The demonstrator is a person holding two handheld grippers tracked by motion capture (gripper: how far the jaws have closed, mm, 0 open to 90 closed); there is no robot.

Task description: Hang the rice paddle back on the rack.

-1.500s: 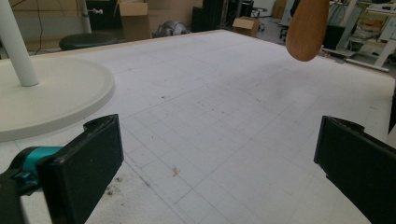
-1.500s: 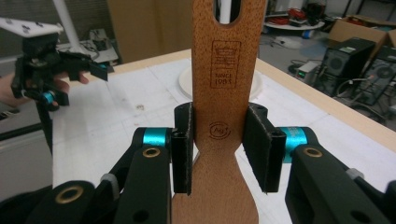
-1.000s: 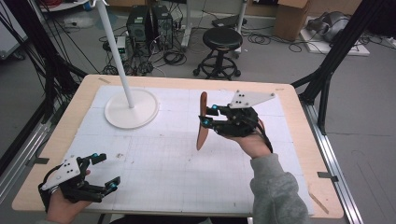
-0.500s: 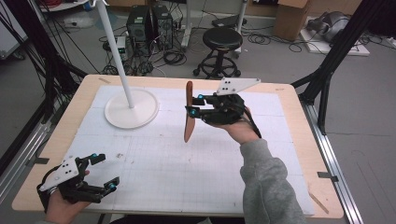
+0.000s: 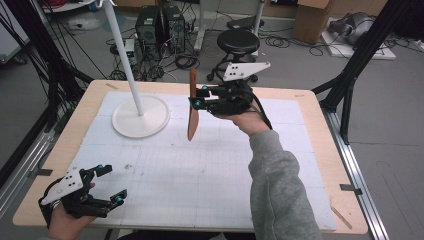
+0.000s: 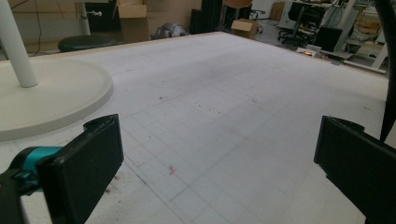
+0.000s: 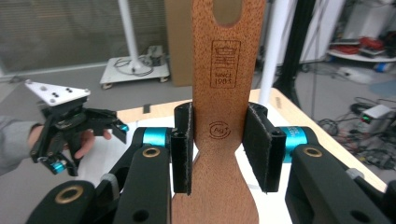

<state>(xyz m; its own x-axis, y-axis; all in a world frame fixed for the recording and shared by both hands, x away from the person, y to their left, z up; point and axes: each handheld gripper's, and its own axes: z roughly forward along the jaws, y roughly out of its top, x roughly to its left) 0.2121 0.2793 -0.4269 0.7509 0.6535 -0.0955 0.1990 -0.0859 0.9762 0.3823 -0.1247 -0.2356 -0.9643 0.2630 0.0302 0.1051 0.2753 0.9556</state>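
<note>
At the near left corner of the tabletop [image 5: 300, 165] the left gripper [image 5: 102, 187] rests low with its jaws spread wide and nothing between them; the left gripper view looks out between them across bare gridded mat. Farther in and left of centre stands the stand [image 5: 140, 116], a white round base with a slanted pole rising from it. Right of that, the right gripper [image 5: 196, 98] holds the spatula [image 5: 192, 110] in the air above the mat, its jaws clenched on the narrow neck, one pad on each edge, as the right gripper view shows [image 7: 219, 135]. The spatula's long axis runs nearly upright: the slotted handle end points up, the broad blade hangs down toward the tabletop, well clear of it. The work in hand looks like carrying the spatula toward the stand, perhaps to hang it by its slot, though the hook is hard to make out. To do it well, keep the grip firm at the neck so the wood cannot pivot, keep the axis vertical, and travel slowly enough that the blade does not swing against the pole.
</note>
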